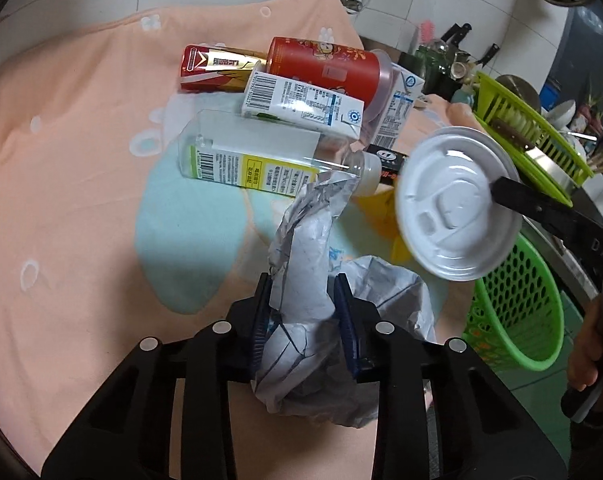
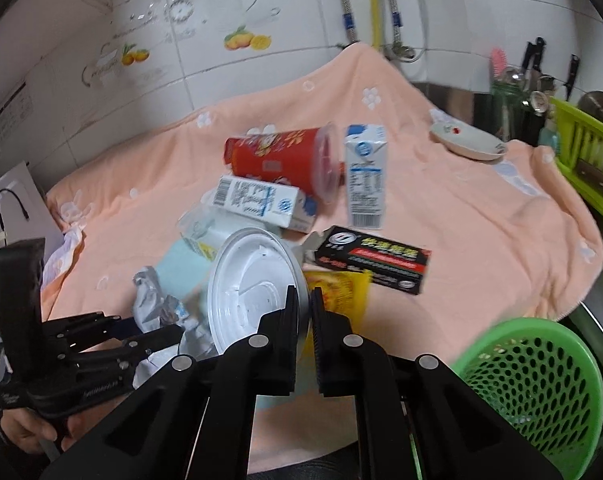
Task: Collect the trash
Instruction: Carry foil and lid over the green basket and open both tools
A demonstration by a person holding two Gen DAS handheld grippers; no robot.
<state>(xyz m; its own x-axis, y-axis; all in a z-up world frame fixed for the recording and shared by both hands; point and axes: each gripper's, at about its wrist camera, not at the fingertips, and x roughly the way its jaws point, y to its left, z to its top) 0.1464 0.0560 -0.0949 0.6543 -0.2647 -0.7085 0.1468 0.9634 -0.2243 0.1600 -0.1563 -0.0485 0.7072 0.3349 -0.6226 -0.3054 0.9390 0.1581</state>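
We have both tools loaded: our left gripper (image 1: 303, 312) is clamped on a crumpled grey-white wrapper (image 1: 301, 300), its blue pads pressed into the sides, and our right gripper (image 2: 304, 312) is nearly closed, pinching the rim of a white plastic cup lid (image 2: 253, 284) edge-on. The green perforated basket (image 2: 541, 376) sits at the near right, off the edge of the peach towel (image 2: 481, 216), and we judge it to be where this trash goes. The lid worries us most: we hold it by a thin rim only, so a swing toward the basket could let it pivot or slip out. The wrapper is soft, and its loose tail hanging below the jaws could snag the basket rim or drag against the lid, which hangs close beside it. The rest of the pile lies on the far middle of the towel: a red cup (image 2: 277, 160) on its side, two milk cartons (image 2: 261, 200), a clear bottle (image 1: 257, 152), a black box (image 2: 375, 258) and a yellow packet (image 2: 337, 288). The right view is blurred, so print is unreadable; the lid hides much of the bottle and packet there, and we cannot see the basket's inside floor.
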